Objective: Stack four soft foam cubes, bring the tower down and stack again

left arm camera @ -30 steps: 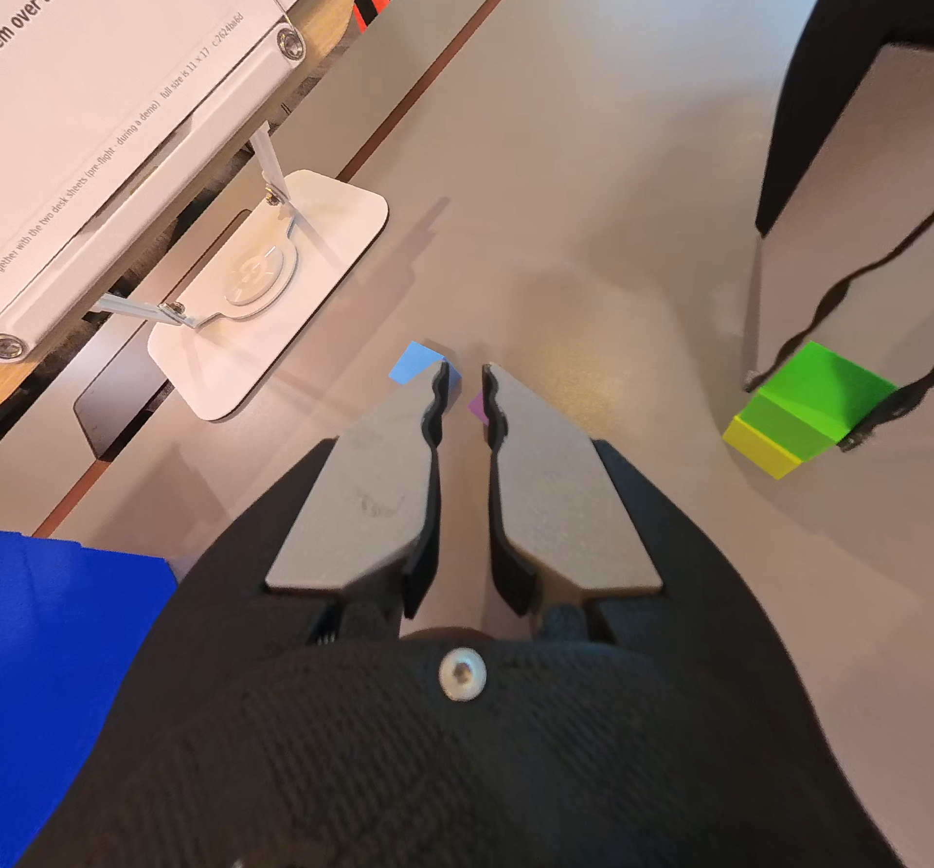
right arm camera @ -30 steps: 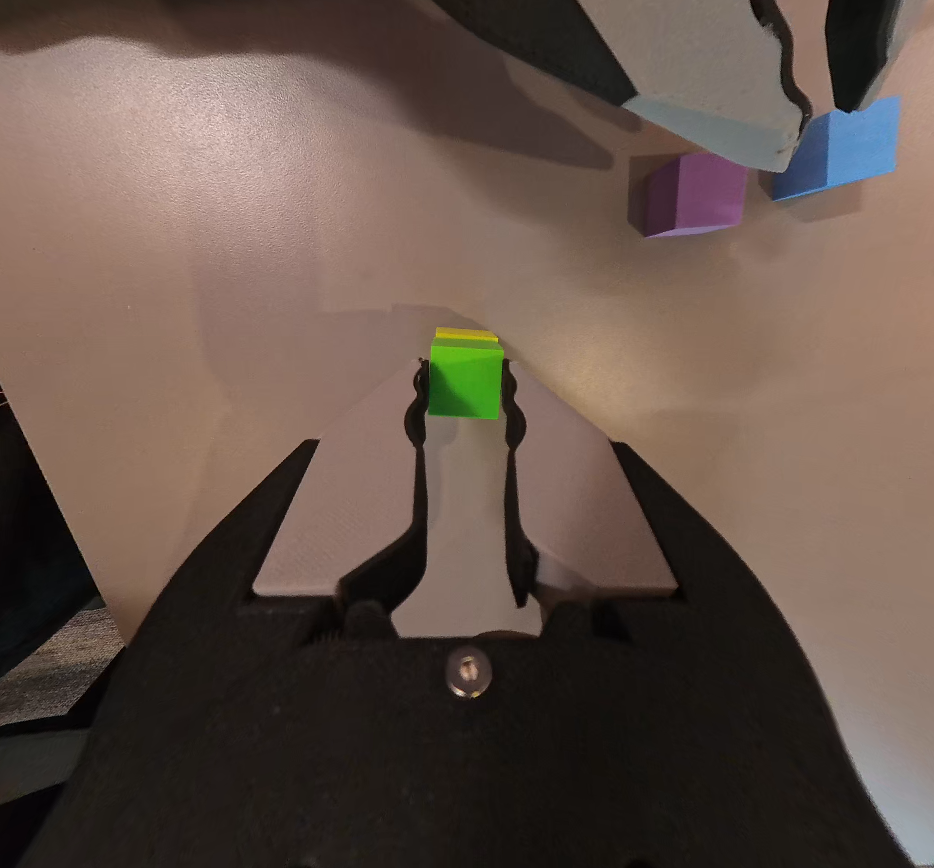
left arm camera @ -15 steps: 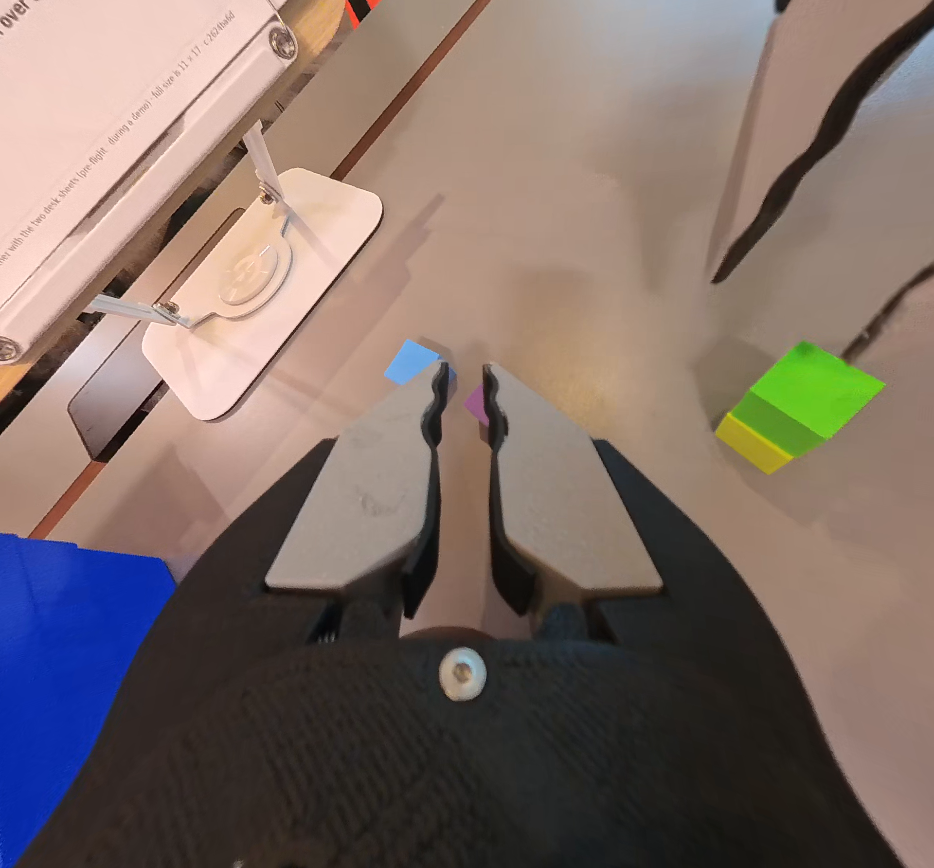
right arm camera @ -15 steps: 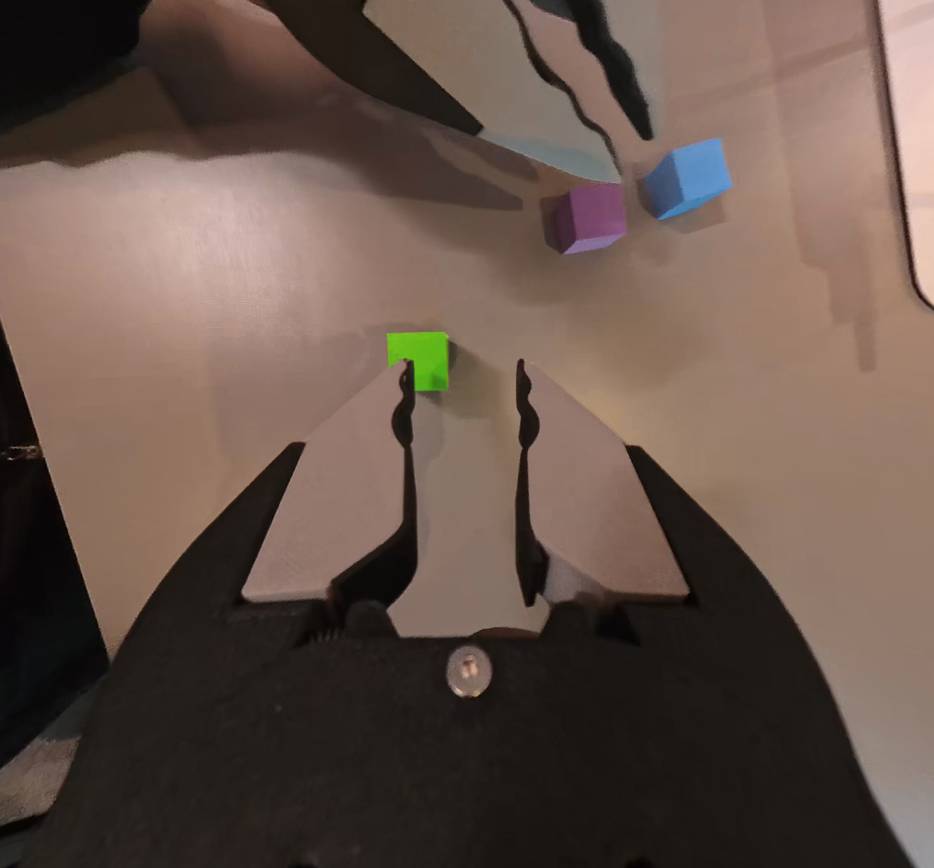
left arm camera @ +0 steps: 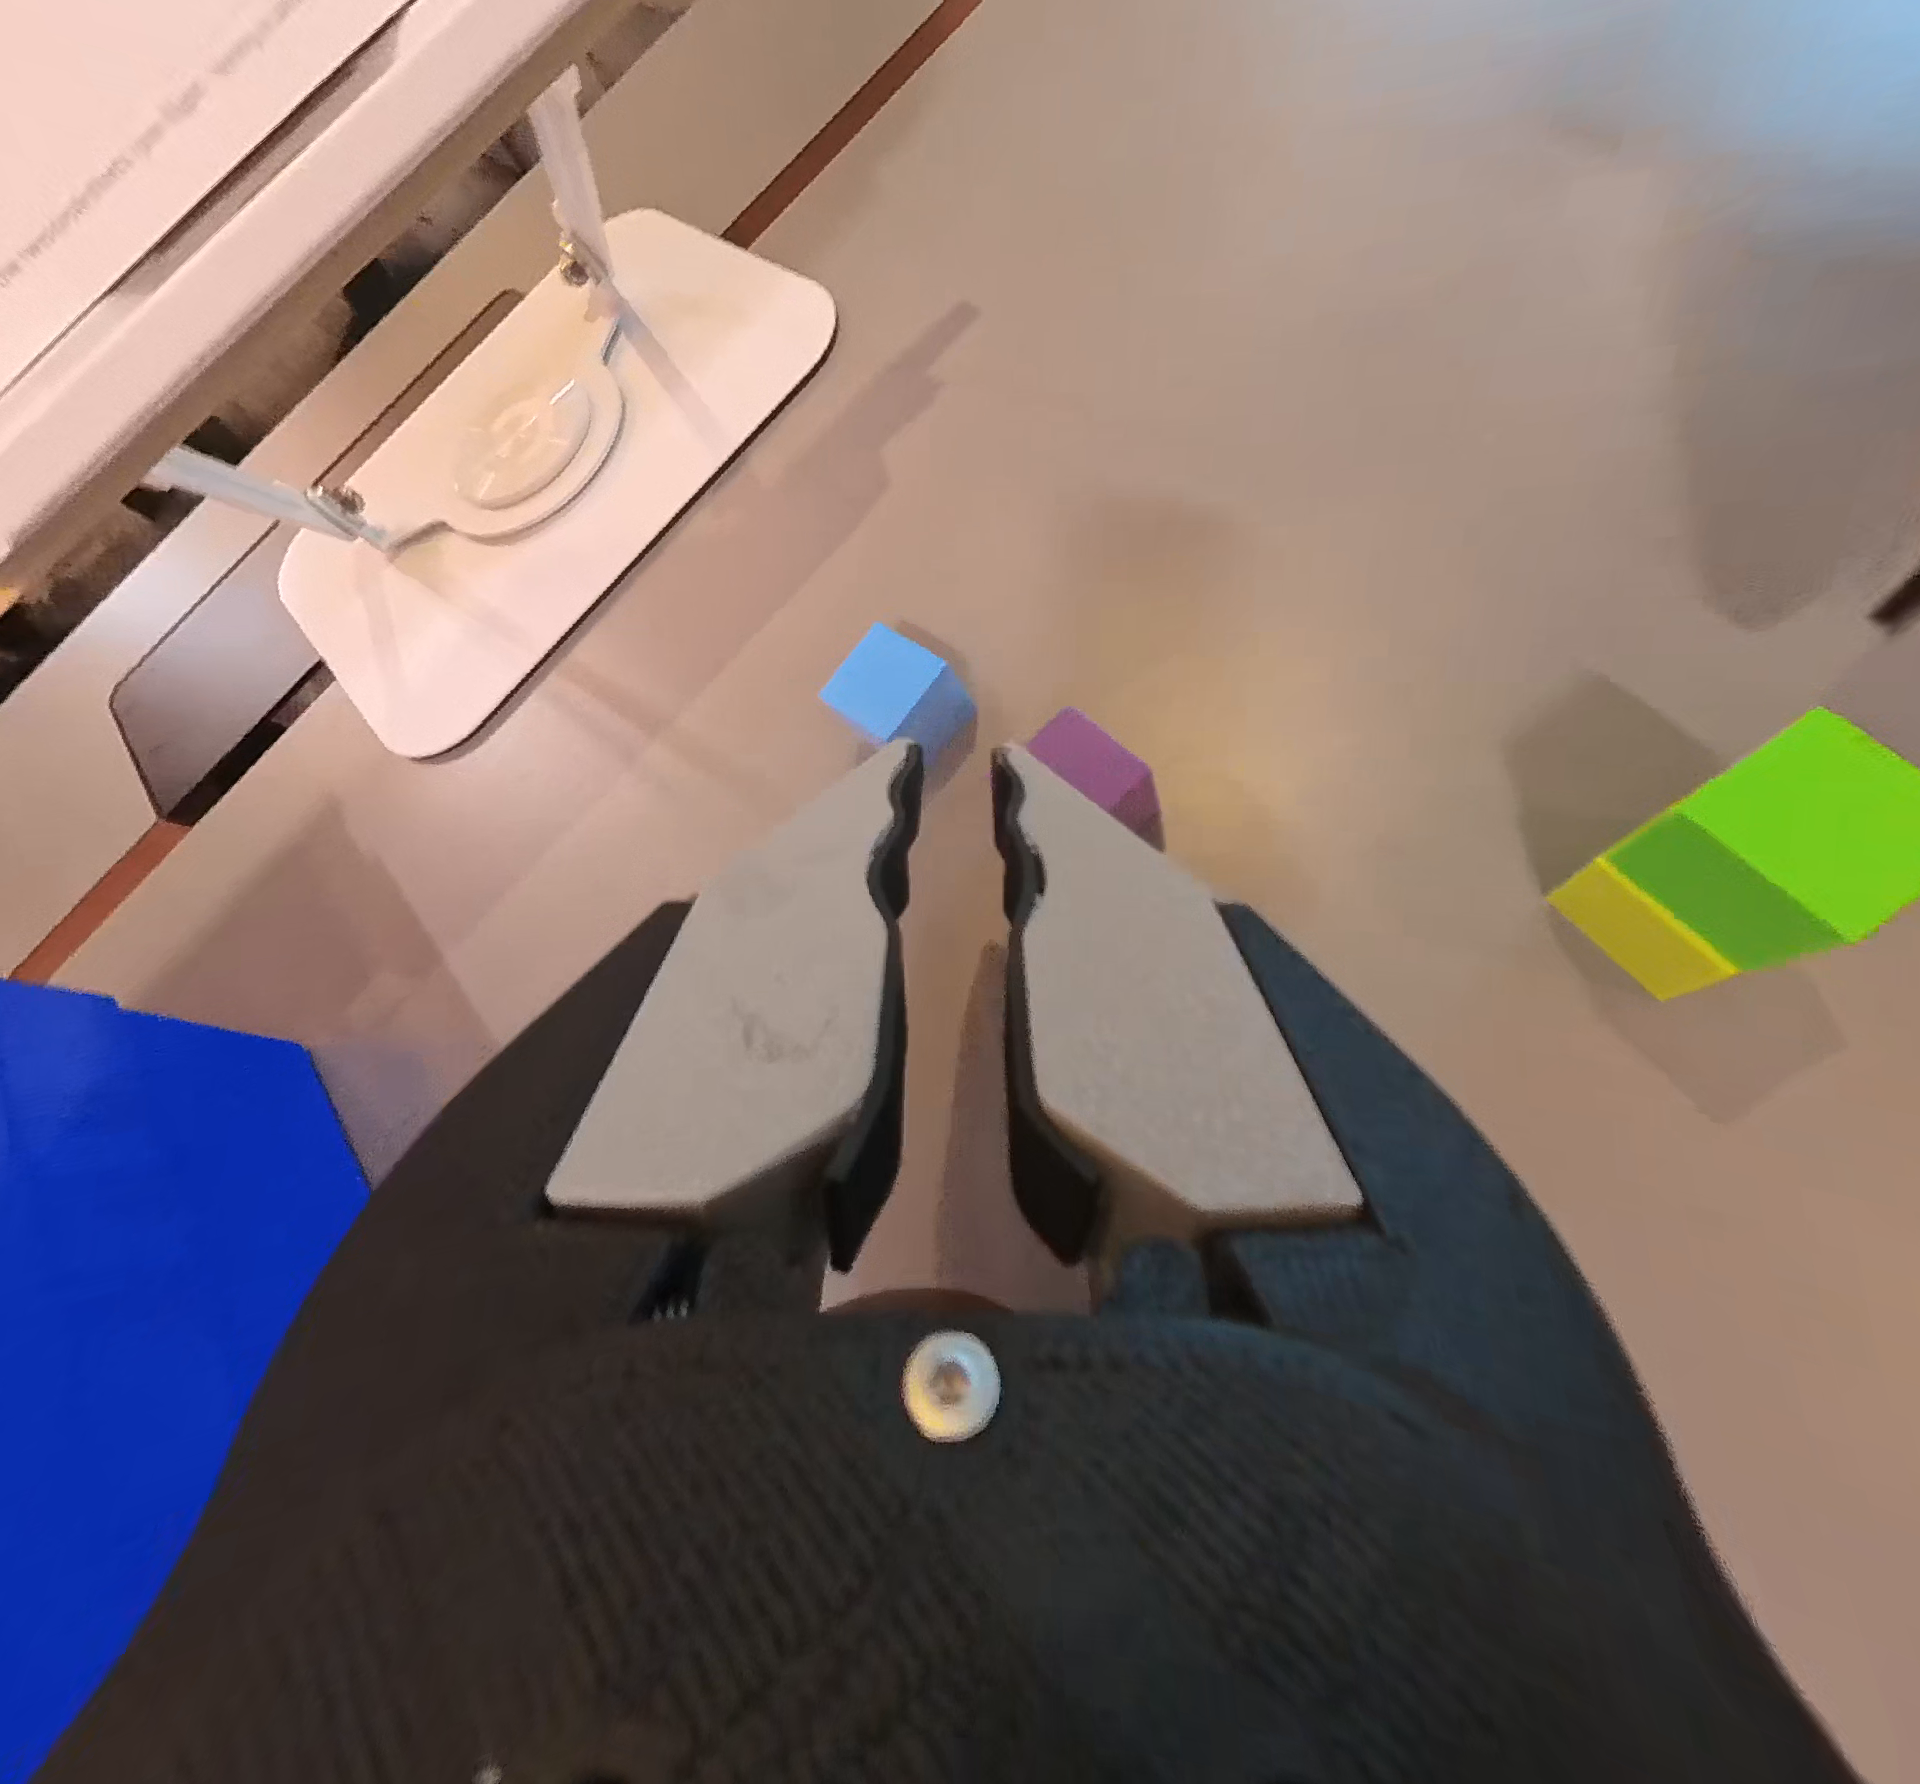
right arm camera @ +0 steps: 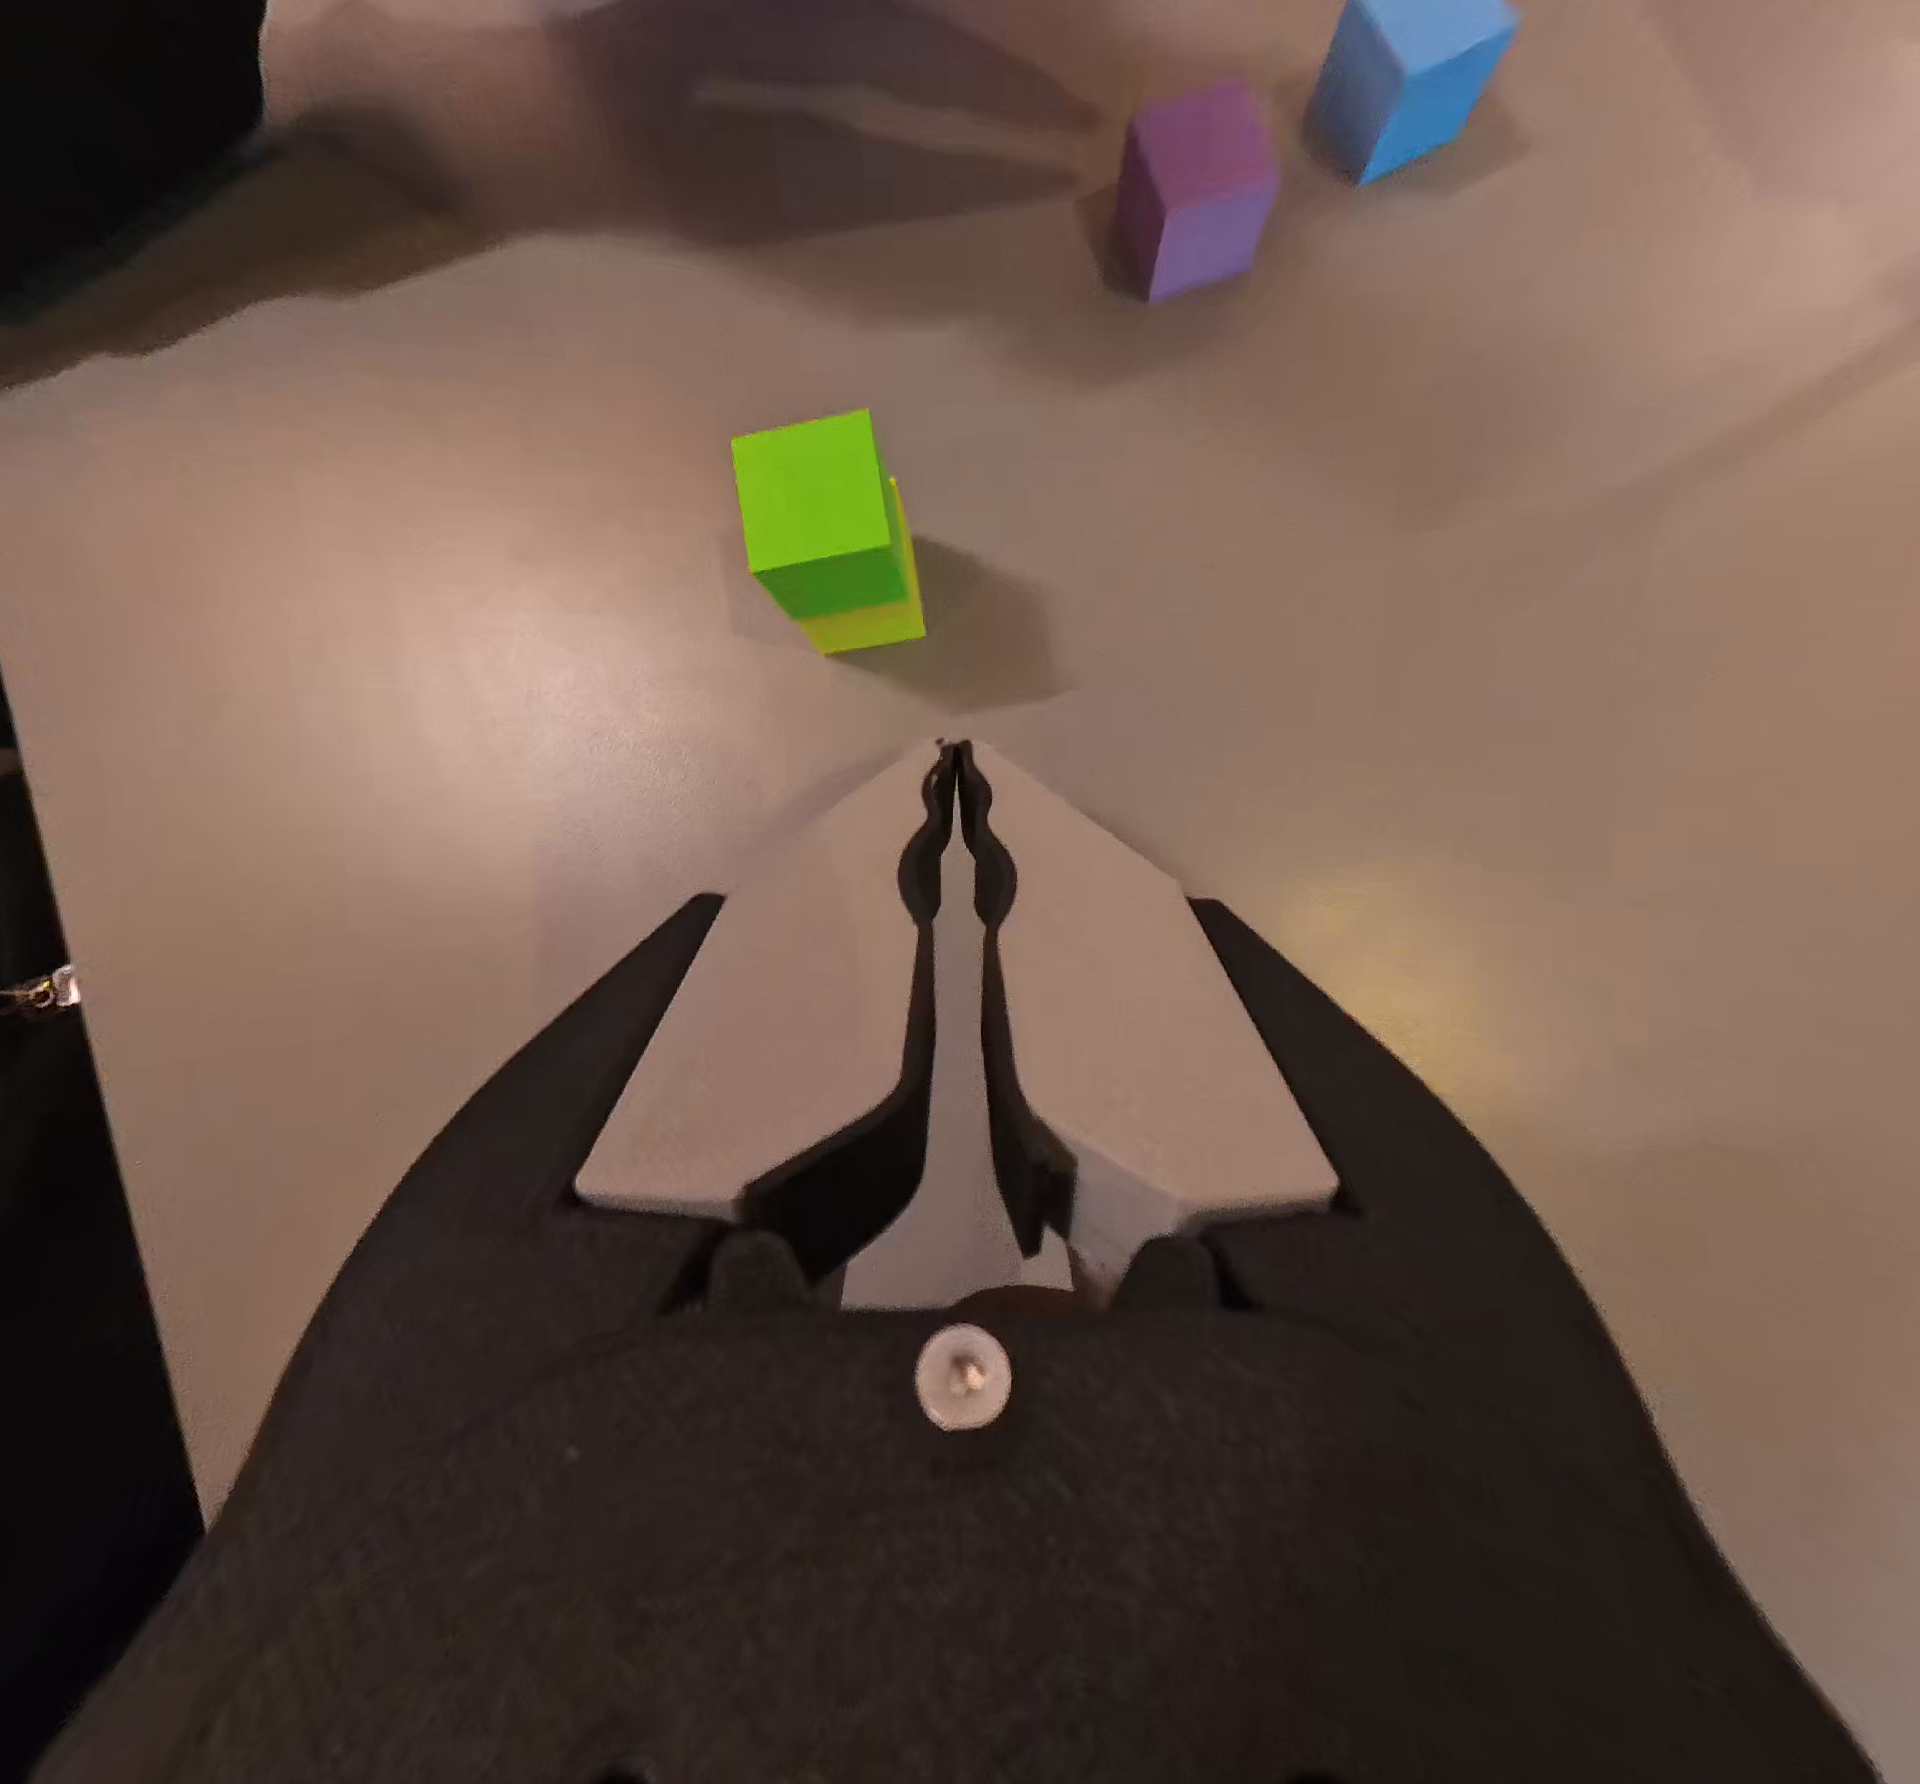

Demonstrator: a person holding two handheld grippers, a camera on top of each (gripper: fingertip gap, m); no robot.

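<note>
A green cube sits on a yellow cube on the grey table, ahead of my right gripper. That gripper is shut with its fingertips touching and nothing between them, a short way back from the stack. A purple cube and a blue cube lie apart at the far right. In the left wrist view my left gripper hovers over the gap between the blue cube and the purple cube, its jaws slightly apart and empty. The green cube on the yellow cube shows at the right.
A white stand base with a tilted sign board stands at the table's far left edge. A blue object lies at the near left. A dark sleeve shows at the upper left of the right wrist view. To reach the purple cube in a straight line is about 4 cm for my left fingers, about 12 cm for my right. The left camera catches it too, in the left wrist view.
My right gripper let go of the green cube on the yellow one, drew back and then shut on air. My left gripper lifted back, so the blue and purple cubes show more.
</note>
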